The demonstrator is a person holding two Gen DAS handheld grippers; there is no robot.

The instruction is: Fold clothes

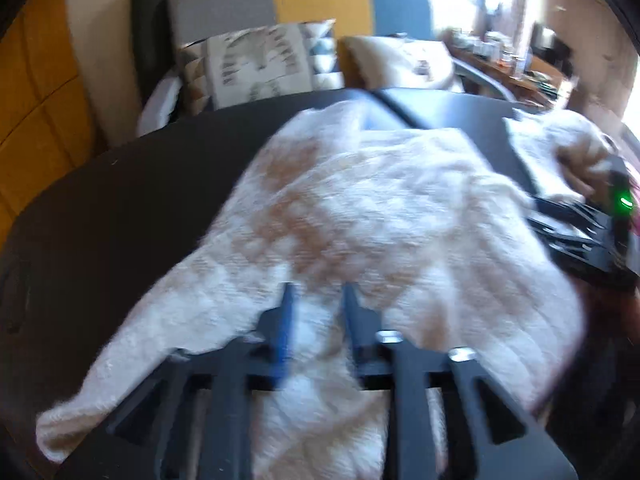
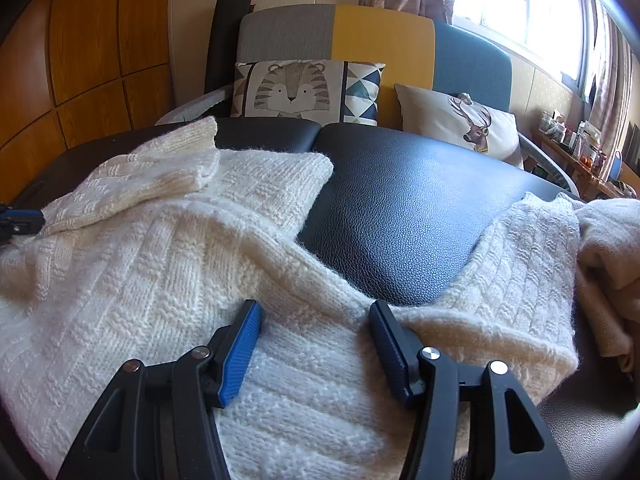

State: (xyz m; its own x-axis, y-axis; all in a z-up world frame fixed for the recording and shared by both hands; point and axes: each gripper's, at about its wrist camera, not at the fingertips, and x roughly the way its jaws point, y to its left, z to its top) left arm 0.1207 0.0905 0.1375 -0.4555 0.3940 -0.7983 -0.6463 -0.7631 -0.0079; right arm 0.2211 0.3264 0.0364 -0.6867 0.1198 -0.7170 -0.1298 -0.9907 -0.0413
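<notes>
A cream knitted sweater [image 2: 160, 248] lies spread on the black leather table [image 2: 400, 208]. One sleeve [image 2: 152, 176] is folded over its body, and the other sleeve [image 2: 520, 264] stretches to the right. My right gripper [image 2: 314, 312] rests low over the sweater's near part, open, with knit below the blue pads [image 2: 240, 344] but nothing pinched. The left wrist view is blurred. There my left gripper [image 1: 319, 296] hovers over the sweater [image 1: 380, 208] with its jaws apart and no fabric caught between them. Its blue tip [image 2: 16, 220] also shows at the left edge of the right wrist view, beside the folded sleeve.
A beige garment [image 2: 608, 248] is heaped at the table's right edge. Behind the table stands a sofa with a tiger cushion [image 2: 292, 88] and a deer cushion [image 2: 460, 124]. A cluttered shelf [image 2: 572, 144] runs under the window, and wooden cabinets [image 2: 80, 60] stand at the left.
</notes>
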